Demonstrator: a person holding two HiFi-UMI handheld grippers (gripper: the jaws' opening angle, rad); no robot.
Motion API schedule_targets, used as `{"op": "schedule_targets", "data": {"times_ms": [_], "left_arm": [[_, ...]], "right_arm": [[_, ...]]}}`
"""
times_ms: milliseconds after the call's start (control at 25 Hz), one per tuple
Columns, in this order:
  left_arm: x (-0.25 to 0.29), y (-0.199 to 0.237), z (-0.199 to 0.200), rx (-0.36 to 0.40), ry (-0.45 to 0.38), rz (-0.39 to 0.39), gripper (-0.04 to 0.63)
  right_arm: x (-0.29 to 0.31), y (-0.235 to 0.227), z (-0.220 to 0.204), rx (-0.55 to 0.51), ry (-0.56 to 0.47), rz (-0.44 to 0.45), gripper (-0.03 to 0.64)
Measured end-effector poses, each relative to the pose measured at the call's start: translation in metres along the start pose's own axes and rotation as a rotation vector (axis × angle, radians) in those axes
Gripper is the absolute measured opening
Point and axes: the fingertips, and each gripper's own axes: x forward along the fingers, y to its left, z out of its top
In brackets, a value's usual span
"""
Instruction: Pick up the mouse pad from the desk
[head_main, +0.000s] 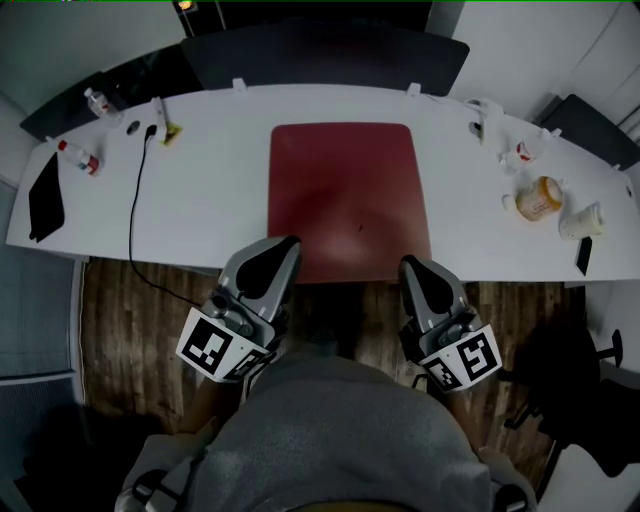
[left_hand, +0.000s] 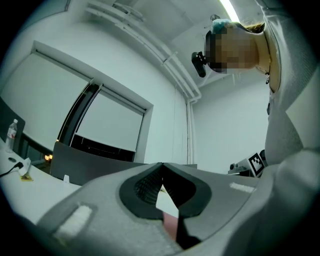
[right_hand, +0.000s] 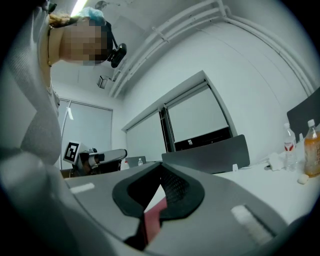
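Note:
A dark red mouse pad (head_main: 348, 200) lies flat on the white desk (head_main: 200, 190), its near edge at the desk's front edge. My left gripper (head_main: 290, 242) is shut, with its tips over the desk's front edge just left of the pad's near left corner. My right gripper (head_main: 407, 262) is shut too, its tips near the pad's near right corner. Neither holds anything. In the left gripper view a sliver of the pad (left_hand: 171, 223) shows through the gap under the left gripper (left_hand: 161, 165). In the right gripper view the pad (right_hand: 150, 222) shows likewise below the right gripper (right_hand: 161, 165).
A black cable (head_main: 133, 215) runs from the desk's left part over its front edge. Small bottles (head_main: 80, 157) and a black flat item (head_main: 45, 197) sit at the left end. Bottles and cups (head_main: 541, 197) sit at the right end. A dark divider panel (head_main: 325, 55) stands behind the desk.

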Motion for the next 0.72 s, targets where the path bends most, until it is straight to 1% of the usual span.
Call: {"op": "schedule_targets", "data": {"times_ms": [200,280,480,720], "left_arm": [[0.015,0.017,0.001,0.045,0.010,-0.022,-0.002],[0.019,0.024,-0.001,0.052,0.018,-0.032,-0.002],[0.023,0.045,-0.008,0.031,0.031,-0.026,-0.002],[0.028,0.058,-0.017,0.004,0.050,-0.023,-0.002]], "right_arm": [[0.023,-0.014,0.002,0.002,-0.003,-0.018,0.002],[0.034,-0.016,0.003,-0.003,-0.010,-0.020,0.002],[0.053,-0.023,0.002,-0.009,0.000,-0.034,0.002],[0.060,-0.033,0.005,-0.023,-0.005,-0.037,0.002]]}}
